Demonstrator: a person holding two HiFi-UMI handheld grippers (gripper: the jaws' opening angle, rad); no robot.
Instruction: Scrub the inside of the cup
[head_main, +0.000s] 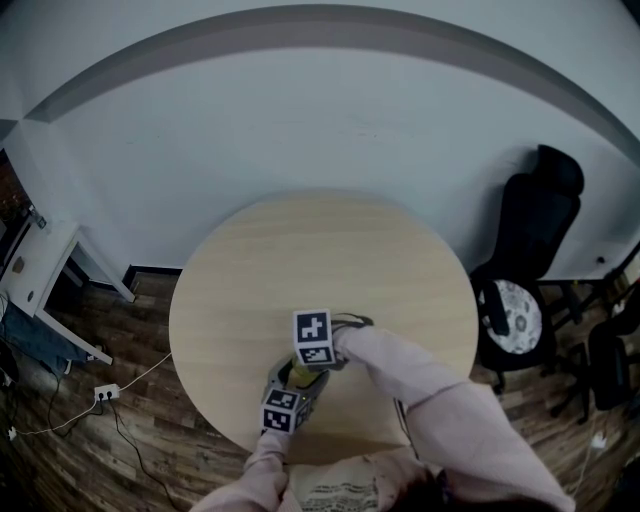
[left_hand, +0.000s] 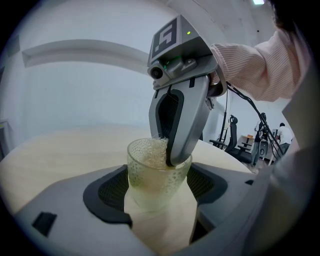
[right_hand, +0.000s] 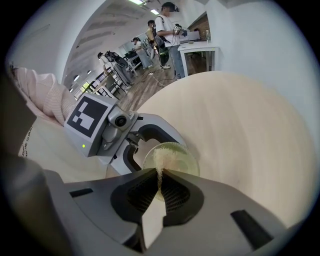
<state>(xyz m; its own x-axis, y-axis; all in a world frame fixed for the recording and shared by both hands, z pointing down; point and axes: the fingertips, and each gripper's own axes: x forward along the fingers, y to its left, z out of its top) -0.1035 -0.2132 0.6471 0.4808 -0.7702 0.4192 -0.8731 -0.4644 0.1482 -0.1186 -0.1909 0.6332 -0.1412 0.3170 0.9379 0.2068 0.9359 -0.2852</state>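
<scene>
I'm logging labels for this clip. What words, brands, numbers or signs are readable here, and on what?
No text can be read.
Left cube: black-and-white square marker, no letters.
Right cube: the same.
Print on the pale sheet at the head view's bottom edge: too blurred to read.
Cup: no label visible.

Dim head view; fisheye-warped edges
</scene>
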